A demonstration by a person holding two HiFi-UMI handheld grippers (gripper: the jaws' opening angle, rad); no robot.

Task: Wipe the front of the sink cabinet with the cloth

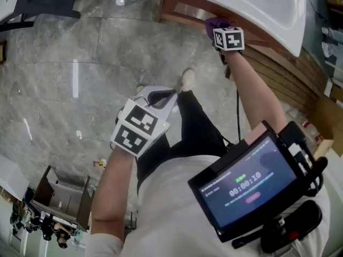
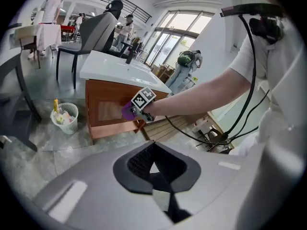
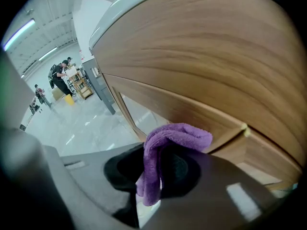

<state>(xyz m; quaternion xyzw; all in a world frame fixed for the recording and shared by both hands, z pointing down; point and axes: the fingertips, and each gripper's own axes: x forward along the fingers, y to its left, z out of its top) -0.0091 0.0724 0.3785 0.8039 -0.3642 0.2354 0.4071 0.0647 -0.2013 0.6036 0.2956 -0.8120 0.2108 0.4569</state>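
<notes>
R tool [image 3: 154, 174] is pinching the purple cloth [image 3: 175, 137], bunched end right at the wood cabinet front [image 3: 216, 66] just under the sink rim [image 1: 268, 15]. Contact looks likely, can't confirm. L tool [image 2: 153, 170] is pressed together, empty, well apart from the cabinet. I'd judge the wipe's on the upper panel. Next: press in, sweep across, then go lower.

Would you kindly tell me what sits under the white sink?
A wooden cabinet, with the right hand-held gripper holding a purple cloth near its front. The cabinet's inside is hidden behind its panels.
</notes>
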